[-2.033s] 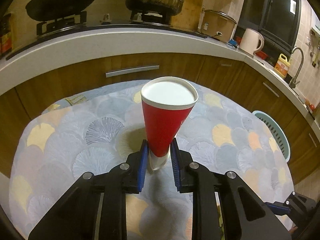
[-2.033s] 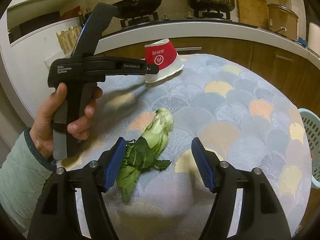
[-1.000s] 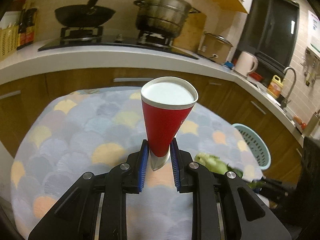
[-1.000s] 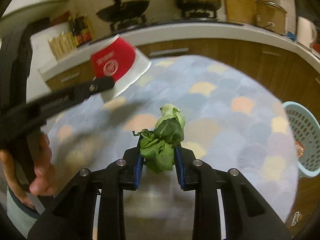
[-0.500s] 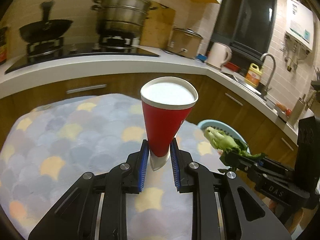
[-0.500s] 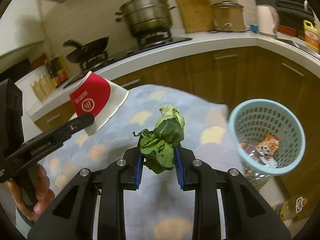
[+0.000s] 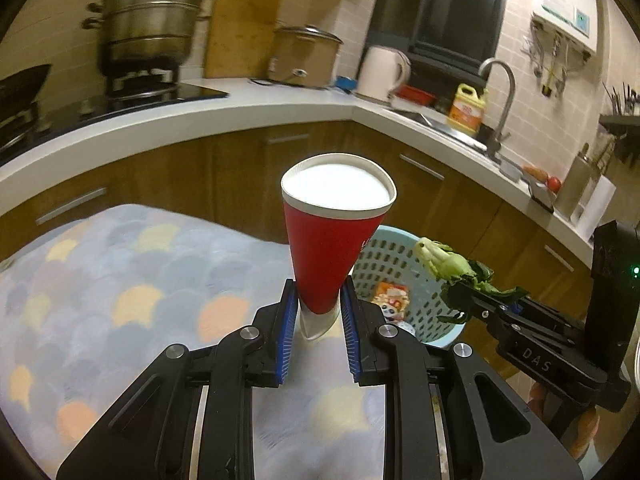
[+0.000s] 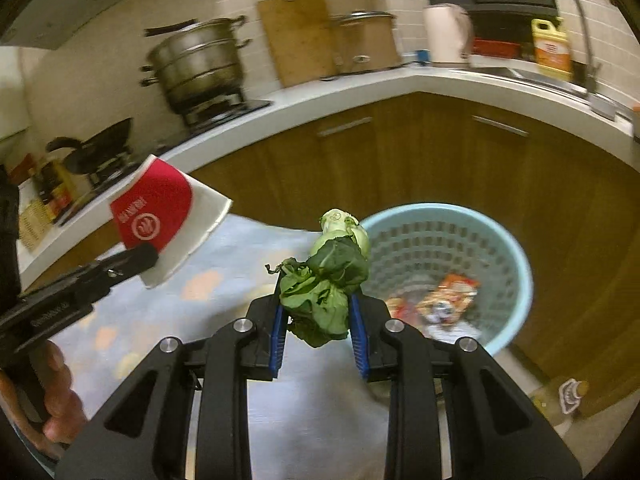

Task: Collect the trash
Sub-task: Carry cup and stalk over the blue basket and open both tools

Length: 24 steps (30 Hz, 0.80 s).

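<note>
My left gripper point(image 7: 318, 330) is shut on a squashed red paper cup point(image 7: 334, 240) and holds it in the air over the table's far edge. The cup also shows at the left of the right wrist view point(image 8: 160, 216). My right gripper point(image 8: 318, 328) is shut on a wilted green vegetable point(image 8: 328, 276), which also shows in the left wrist view point(image 7: 456, 272). A light blue trash basket point(image 8: 504, 248) stands on the floor just beyond the table, ahead and to the right of both grippers. It holds several wrappers point(image 8: 448, 296).
The table has a scallop-patterned cloth point(image 7: 120, 280). Brown cabinets point(image 8: 440, 152) under a white counter point(image 7: 240, 112) curve behind the basket. A steel pot point(image 7: 148, 20), a kettle point(image 7: 380, 68) and a sink tap point(image 7: 500, 92) stand on the counter. A bottle point(image 8: 568, 396) lies on the floor.
My right gripper closed on the vegetable and lifted it off the table. Both grippers have swung right with their loads, bringing the blue basket closer.
</note>
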Available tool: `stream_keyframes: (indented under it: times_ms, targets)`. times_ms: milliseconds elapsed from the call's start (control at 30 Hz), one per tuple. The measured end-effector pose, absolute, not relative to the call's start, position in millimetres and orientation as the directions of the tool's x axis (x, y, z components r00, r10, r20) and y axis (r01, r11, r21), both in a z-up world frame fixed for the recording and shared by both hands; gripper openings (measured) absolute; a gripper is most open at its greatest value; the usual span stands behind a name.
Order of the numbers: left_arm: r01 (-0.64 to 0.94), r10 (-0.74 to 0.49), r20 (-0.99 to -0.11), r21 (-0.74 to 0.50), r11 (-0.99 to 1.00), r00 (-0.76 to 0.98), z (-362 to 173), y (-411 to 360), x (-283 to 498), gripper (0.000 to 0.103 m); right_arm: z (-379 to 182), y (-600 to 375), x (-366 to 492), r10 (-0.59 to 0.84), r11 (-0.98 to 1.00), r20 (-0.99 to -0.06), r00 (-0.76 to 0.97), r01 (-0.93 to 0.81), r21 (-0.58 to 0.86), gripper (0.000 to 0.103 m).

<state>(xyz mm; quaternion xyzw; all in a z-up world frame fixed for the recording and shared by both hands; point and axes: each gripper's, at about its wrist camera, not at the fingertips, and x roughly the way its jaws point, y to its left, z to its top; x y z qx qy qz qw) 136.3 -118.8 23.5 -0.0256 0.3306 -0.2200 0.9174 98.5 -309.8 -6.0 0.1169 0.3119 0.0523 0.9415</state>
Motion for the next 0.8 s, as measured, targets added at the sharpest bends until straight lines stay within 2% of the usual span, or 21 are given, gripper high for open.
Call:
stream_keyframes:
  times_ms: [233,467,500,567,600,633,800]
  targets:
    - [0.44,-0.458,-0.636,-0.2,0.876,0.621,1,-175,172,0.02,-29,-359,117,0.094,0.971,-0.611,0.786,0.062,0.229,0.024]
    - [0.462,-0.457,-0.703,-0.204,0.863,0.544,-28,-221,207,0.022,-59,-393,155,0.083,0.963,-0.711,0.699,0.128,0.238,0.028]
    - [0.459,-0.451,-0.718,-0.203,0.865,0.531,-33,-225,212,0.023,-64,-397,160,0.085,0.96,-0.727,0.682,0.138,0.242,0.03]
    - [0.457,-0.438,-0.734,-0.194,0.868,0.519,-40,-231,217,0.037,-75,-406,168,0.094,0.952,-0.755,0.649,0.164,0.26,0.044]
    - [0.456,-0.433,-0.742,-0.192,0.869,0.512,-44,-232,219,0.041,-79,-410,169,0.101,0.946,-0.759,0.643,0.173,0.273,0.048]
    - [0.455,-0.432,-0.746,-0.194,0.869,0.507,-47,-232,219,0.045,-82,-414,169,0.104,0.941,-0.76,0.641,0.185,0.284,0.05]
    - [0.438,-0.43,-0.754,-0.209,0.874,0.497,-58,-222,216,0.045,-89,-423,166,0.118,0.925,-0.766,0.632,0.21,0.316,0.05]
